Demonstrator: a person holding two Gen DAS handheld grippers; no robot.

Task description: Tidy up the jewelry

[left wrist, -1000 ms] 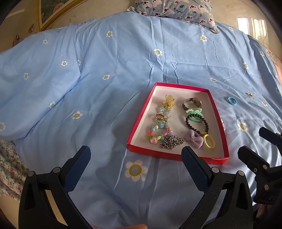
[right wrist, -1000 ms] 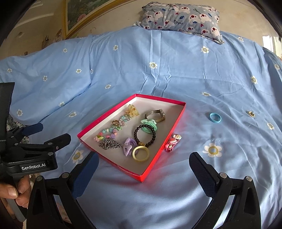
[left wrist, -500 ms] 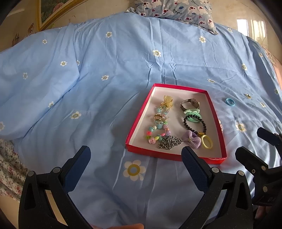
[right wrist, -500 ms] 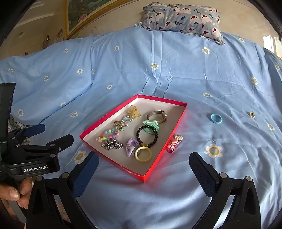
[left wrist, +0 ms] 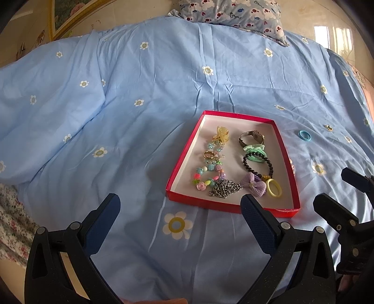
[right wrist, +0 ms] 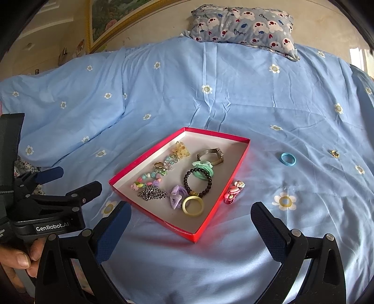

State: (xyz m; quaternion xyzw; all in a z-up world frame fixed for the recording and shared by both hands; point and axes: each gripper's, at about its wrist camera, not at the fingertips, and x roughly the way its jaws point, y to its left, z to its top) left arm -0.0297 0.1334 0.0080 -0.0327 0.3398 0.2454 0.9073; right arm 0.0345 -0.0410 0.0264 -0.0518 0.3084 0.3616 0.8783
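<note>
From the left wrist view we barely see the pink charm [left wrist: 291,164] behind the shallow red cardboard tray [left wrist: 184,149], which holds a yellow plastic ring [left wrist: 274,187] and black bead bracelet [left wrist: 258,163]; left gripper [left wrist: 180,216] and right gripper [right wrist: 190,218] fingers gape wide, empty.

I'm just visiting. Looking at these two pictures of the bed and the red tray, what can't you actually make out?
- Pink clip: in the left view the red tray wall hides nearly all of it.
- Small gold piece on the bedspread: too small to identify in either view.
- Watch: face too small to read.
- Framed picture: cut off by the edge.
</note>
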